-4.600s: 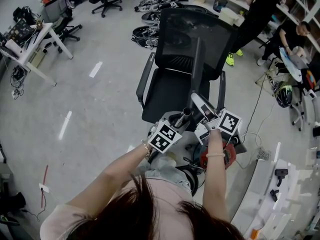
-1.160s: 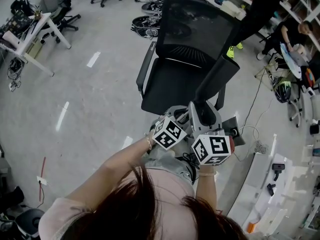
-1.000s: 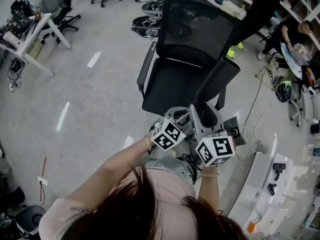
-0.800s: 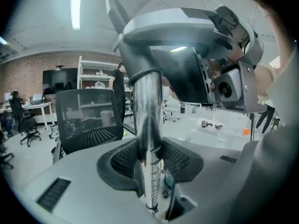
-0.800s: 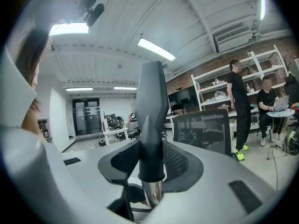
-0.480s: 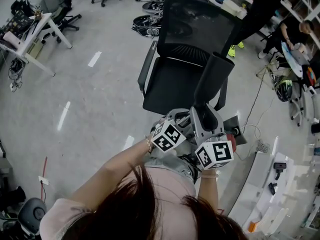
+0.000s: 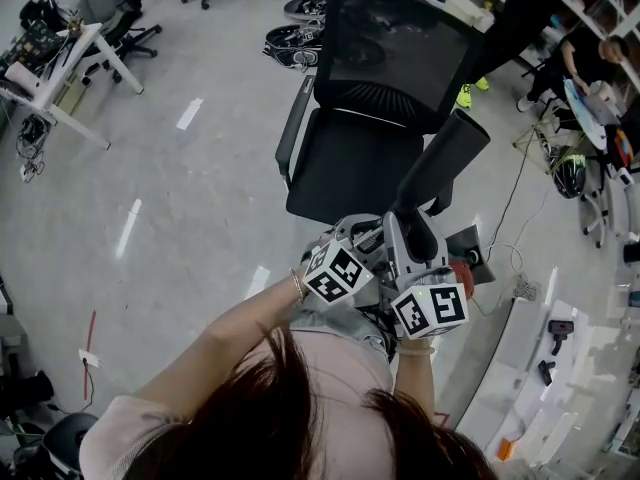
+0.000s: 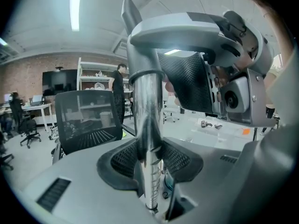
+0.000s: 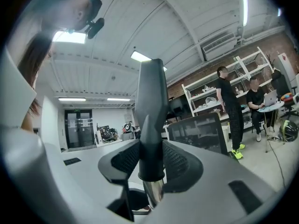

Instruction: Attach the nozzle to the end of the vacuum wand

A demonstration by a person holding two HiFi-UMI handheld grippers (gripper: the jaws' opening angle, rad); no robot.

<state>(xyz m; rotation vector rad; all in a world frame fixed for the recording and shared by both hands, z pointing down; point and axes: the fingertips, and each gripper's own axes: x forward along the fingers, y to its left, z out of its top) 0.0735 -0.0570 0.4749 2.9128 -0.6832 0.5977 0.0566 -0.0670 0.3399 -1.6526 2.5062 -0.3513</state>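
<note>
left gripper view shows the left gripper point(image 8: 150, 163) clenched on the shiny vacuum wand point(image 8: 148, 120), low between its mesh pads. right gripper view shows the right gripper point(image 9: 150, 162) clamped round the dark nozzle point(image 9: 152, 106), whose collar sits over the wand's metal end. in the head view the nozzle slants up over a black office chair point(image 7: 350, 163); farther off, a person point(image 7: 520, 18) stands by shelves.

Grey polished floor point(image 7: 190, 218) — black mesh office chair point(image 7: 392, 53), white desk point(image 7: 62, 68) — brick wall point(image 8: 23, 69).
</note>
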